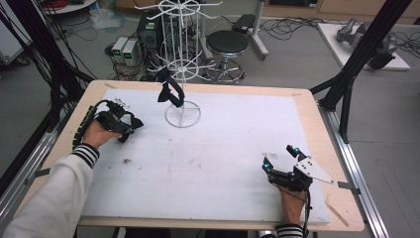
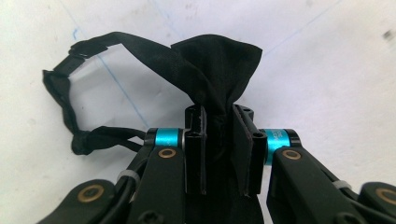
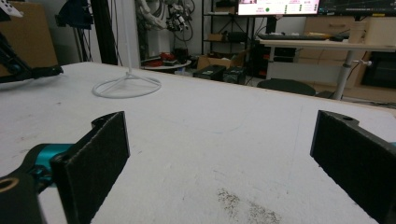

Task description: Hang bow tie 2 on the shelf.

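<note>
A: White mat looks worn. What's your left gripper got?
B: You're pinching a black strap low over the mat; your right gripper rests wide apart, near the corner.

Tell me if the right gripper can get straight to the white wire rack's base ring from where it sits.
Probably yes: the right gripper is open and holds nothing, and bare white mat lies between it and the base ring.
</note>
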A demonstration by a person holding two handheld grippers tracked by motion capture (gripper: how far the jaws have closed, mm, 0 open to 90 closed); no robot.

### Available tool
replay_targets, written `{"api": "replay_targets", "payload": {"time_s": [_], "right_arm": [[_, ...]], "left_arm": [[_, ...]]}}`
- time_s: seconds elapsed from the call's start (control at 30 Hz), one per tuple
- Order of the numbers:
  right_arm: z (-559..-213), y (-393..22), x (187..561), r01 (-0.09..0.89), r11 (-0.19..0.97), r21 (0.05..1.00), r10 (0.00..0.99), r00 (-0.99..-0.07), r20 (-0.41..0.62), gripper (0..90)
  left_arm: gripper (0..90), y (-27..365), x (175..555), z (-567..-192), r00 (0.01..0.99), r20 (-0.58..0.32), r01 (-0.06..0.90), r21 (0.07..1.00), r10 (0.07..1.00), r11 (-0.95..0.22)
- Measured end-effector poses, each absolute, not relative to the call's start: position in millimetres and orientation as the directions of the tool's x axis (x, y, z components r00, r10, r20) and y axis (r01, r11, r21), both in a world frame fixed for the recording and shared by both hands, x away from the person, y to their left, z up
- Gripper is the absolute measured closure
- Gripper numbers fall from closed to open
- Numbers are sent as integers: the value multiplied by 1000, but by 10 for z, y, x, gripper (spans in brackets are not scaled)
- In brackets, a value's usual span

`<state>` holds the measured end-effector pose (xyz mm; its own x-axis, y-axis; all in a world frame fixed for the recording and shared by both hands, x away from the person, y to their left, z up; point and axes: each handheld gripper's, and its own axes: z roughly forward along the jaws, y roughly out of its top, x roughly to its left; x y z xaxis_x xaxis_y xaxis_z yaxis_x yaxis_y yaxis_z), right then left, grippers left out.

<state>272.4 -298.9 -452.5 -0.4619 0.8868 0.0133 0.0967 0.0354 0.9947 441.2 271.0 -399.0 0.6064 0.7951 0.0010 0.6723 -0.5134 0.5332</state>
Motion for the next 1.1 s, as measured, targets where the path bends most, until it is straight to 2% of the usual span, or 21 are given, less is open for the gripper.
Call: {"api": "replay_targets", "payload": {"time_s": [0.2,0.47,0.77,1.1], "right_arm": [[-4525,-2990,2724,95,38,995,887,-462,10,39],[-4525,-2989,2725,96,39,995,887,-462,9,39],[-4524,-2986,2725,98,41,994,888,-460,9,38],[-4524,-2984,2725,97,44,994,887,-461,5,38]], "left_arm": [[759,2749,4361,-3948,609,-15,643,594,793,-483],[759,2846,4251,-3857,624,-86,576,722,776,-384],[759,2896,4179,-3778,645,-155,524,803,748,-285],[760,2896,4144,-3715,658,-140,464,850,740,-251]]}}
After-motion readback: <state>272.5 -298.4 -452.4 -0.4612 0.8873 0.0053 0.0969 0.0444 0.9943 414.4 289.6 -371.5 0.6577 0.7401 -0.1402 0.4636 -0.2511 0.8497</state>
